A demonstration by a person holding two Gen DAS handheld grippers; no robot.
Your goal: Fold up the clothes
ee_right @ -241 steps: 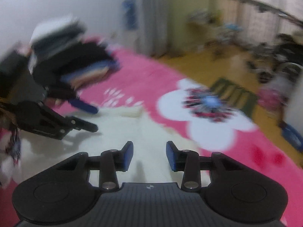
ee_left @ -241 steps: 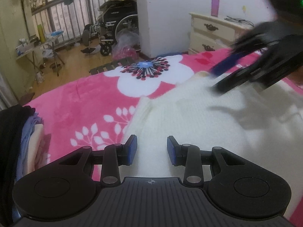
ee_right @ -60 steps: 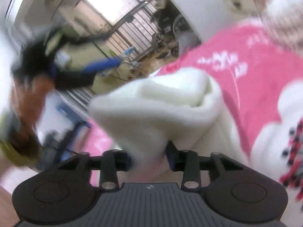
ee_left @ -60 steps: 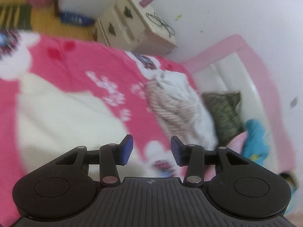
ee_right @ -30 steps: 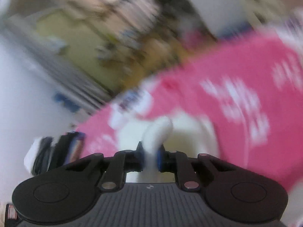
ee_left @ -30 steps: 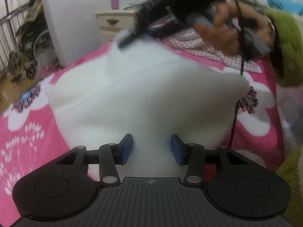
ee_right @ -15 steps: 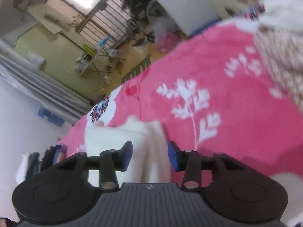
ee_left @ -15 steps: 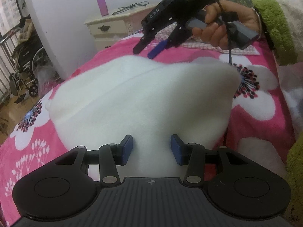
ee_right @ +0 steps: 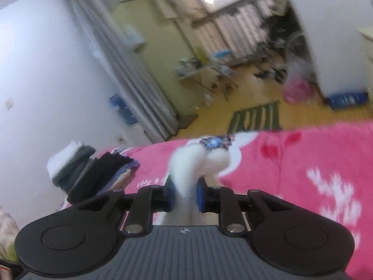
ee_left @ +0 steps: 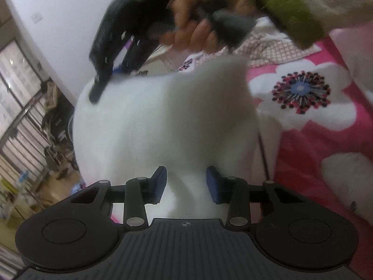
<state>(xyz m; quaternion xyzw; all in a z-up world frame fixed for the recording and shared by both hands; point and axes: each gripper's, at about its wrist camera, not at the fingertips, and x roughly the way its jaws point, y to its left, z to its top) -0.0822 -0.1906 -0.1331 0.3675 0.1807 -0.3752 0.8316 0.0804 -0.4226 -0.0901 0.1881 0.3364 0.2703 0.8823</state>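
A white fleece garment (ee_left: 163,121) hangs raised over the pink bed and fills the middle of the left wrist view. Its near edge runs between the blue pads of my left gripper (ee_left: 186,184); the jaws are closing and both pads touch the cloth. My right gripper (ee_left: 105,84), held by a hand in a green sleeve (ee_left: 291,7), sits at the garment's far upper corner. In the right wrist view a fold of the white garment (ee_right: 193,161) is pinched between the pads of the right gripper (ee_right: 185,191), whose jaws are closing on it.
The bed carries a pink floral blanket (ee_left: 326,140). A stack of folded dark clothes (ee_right: 93,172) sits at its left edge and a checked cloth (ee_left: 268,46) lies at the far end. Beyond the bed are the wooden floor and a striped mat (ee_right: 256,116).
The right gripper, open above the garment's far edge half a second ago, has come down and pinched it. The left jaws have narrowed on the cloth, the garment stands higher, and the left view has rolled.
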